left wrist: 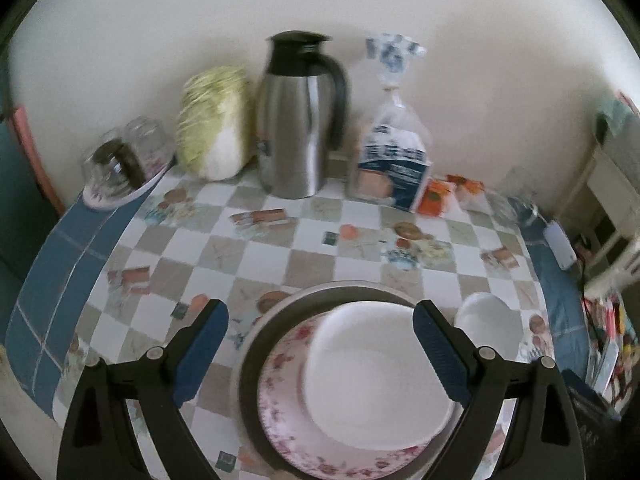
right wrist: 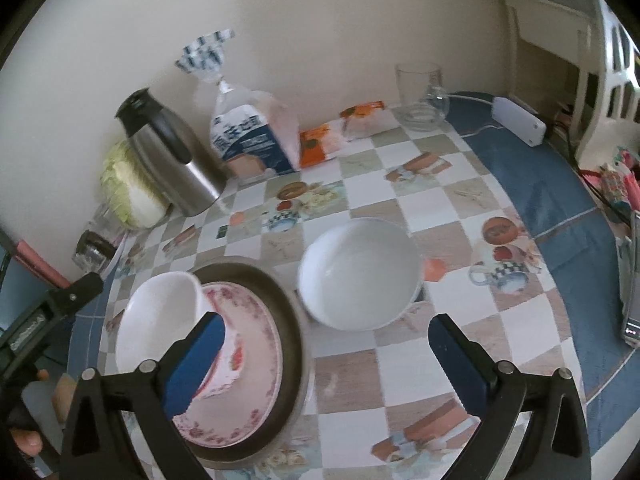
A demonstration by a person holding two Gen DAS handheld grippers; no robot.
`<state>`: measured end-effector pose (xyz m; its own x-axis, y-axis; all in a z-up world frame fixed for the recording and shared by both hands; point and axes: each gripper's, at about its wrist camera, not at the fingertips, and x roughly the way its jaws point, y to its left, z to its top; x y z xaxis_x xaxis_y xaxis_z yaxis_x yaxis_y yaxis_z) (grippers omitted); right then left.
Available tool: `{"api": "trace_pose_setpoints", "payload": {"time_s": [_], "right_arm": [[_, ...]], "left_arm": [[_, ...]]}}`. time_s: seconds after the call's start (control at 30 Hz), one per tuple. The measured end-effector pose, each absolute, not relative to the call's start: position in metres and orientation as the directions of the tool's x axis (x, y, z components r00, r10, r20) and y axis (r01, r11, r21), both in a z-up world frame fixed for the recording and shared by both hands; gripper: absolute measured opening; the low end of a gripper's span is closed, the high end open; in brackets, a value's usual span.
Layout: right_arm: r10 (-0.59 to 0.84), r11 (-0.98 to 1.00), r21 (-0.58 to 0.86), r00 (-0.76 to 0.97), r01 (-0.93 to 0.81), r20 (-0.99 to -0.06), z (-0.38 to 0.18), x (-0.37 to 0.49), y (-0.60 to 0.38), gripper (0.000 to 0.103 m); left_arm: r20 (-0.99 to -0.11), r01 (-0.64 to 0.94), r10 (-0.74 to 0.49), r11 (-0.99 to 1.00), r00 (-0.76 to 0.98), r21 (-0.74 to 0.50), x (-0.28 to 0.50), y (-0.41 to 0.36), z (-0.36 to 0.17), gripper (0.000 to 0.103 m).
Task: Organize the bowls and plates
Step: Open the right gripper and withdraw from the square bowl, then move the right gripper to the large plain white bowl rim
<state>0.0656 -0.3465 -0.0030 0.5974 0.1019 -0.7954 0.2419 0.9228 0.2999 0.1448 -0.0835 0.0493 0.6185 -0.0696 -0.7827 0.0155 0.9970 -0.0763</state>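
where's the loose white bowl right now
In the right wrist view the white bowl sits upright on the checked tablecloth, centre frame, right of the plate stack.

Dark plate [right wrist: 286,312]: you have it flat on the table, bottom of the stack, left of the lone bowl.
Floral plate [right wrist: 256,368]: pink-flowered, nested inside the dark plate.
Floral bowl [right wrist: 160,320]: white inside, pink outside; you see it tilted on the floral plate.
White bowl [right wrist: 360,272]: upright, empty, just right of your stack.
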Motion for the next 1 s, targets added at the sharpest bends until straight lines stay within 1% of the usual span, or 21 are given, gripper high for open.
{"api": "trace_pose_setpoints", "payload": {"time_s": [0.1,0.23,0.37,0.47,0.53,0.7,0.73,0.8,0.83,0.87,0.9,0.93,1.0], "right_arm": [[0.096,0.904,0.320,0.595,0.284,-0.798,-0.008,0.067,-0.370,0.103],[0.089,0.876,0.342,0.581,0.341,-0.809,-0.023,0.072,-0.396,0.103],[0.106,0.856,0.366,0.568,0.366,-0.816,-0.041,0.078,-0.410,0.103],[0.121,0.836,0.381,0.545,0.395,-0.830,-0.057,0.080,-0.417,0.103],[0.128,0.832,0.387,0.540,0.398,-0.832,-0.062,0.082,-0.418,0.102],[0.135,0.825,0.392,0.531,0.407,-0.836,-0.072,0.085,-0.420,0.096],[0.137,0.823,0.393,0.528,0.410,-0.838,-0.073,0.086,-0.421,0.092],[0.146,0.820,0.399,0.523,0.411,-0.840,-0.077,0.088,-0.421,0.089],[0.153,0.819,0.403,0.521,0.409,-0.840,-0.078,0.088,-0.420,0.086],[0.158,0.817,0.407,0.520,0.408,-0.839,-0.079,0.089,-0.420,0.081],[0.167,0.813,0.414,0.518,0.408,-0.839,-0.081,0.089,-0.420,0.078],[0.174,0.811,0.418,0.513,0.409,-0.840,-0.082,0.090,-0.419,0.072],[0.179,0.813,0.418,0.508,0.406,-0.842,-0.084,0.090,-0.417,0.068]], "left_arm": [[-0.789,0.070,-0.088,0.996,0.608,-0.057,0.150,-0.106,0.056,0.094],[-0.775,0.199,-0.137,0.980,0.617,-0.014,0.157,-0.152,0.072,0.094],[-0.813,0.291,-0.163,0.957,0.559,0.009,0.170,-0.200,0.067,0.094],[-0.841,0.334,-0.124,0.940,0.527,0.071,0.177,-0.234,0.052,0.094],[-0.856,0.347,-0.107,0.934,0.506,0.088,0.182,-0.249,0.039,0.094],[-0.875,0.333,-0.049,0.934,0.482,0.131,0.195,-0.267,0.011,0.094],[-0.880,0.336,-0.043,0.932,0.474,0.135,0.197,-0.269,0.005,0.093],[-0.893,0.336,-0.024,0.931,0.450,0.145,0.203,-0.272,-0.008,0.084],[-0.897,0.333,-0.018,0.932,0.442,0.146,0.204,-0.273,-0.013,0.073],[-0.904,0.323,-0.010,0.936,0.428,0.142,0.207,-0.272,-0.019,0.068],[-0.911,0.312,-0.006,0.940,0.413,0.135,0.210,-0.272,-0.026,0.067],[-0.916,0.307,-0.008,0.943,0.402,0.127,0.212,-0.271,-0.031,0.067],[-0.928,0.302,-0.016,0.947,0.372,0.105,0.215,-0.271,-0.043,0.057]]}}
